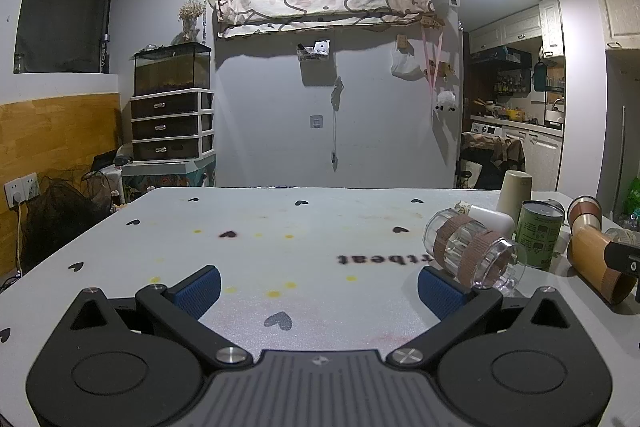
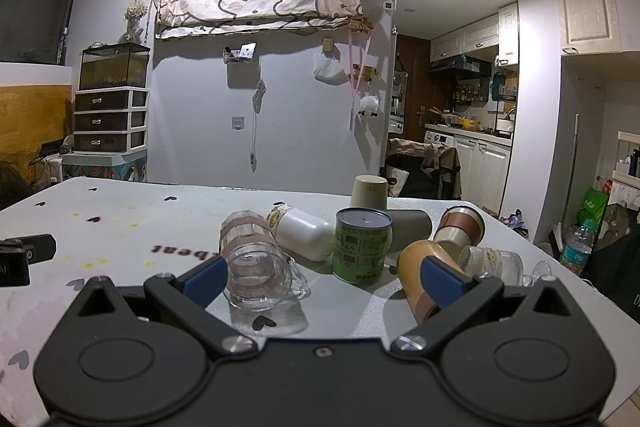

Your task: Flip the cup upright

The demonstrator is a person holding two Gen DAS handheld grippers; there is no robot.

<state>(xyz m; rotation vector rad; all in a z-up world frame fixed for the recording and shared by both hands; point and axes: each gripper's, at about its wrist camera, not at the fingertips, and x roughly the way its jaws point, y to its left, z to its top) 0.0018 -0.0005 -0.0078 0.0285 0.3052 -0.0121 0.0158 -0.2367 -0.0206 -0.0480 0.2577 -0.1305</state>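
A clear glass mug [image 2: 256,263] with brown bands lies on its side on the white table [image 2: 120,227], its mouth toward me. It also shows in the left wrist view [image 1: 472,253]. My right gripper [image 2: 324,277] is open, its left fingertip beside the mug's rim and its right fingertip in front of a wooden cup [image 2: 424,275] that lies on its side. My left gripper [image 1: 320,291] is open and empty over bare table, its right fingertip just left of the mug. The tip of the right gripper shows at the left wrist view's right edge [image 1: 624,257].
Behind the mug: a green can [image 2: 360,247] standing, a white cup [image 2: 304,233] on its side, a beige cup [image 2: 370,191] upside down, a dark grey cup [image 2: 412,227], a brown-banded cup [image 2: 458,227] and a ribbed glass [image 2: 490,263] lying down. The table's right edge is close.
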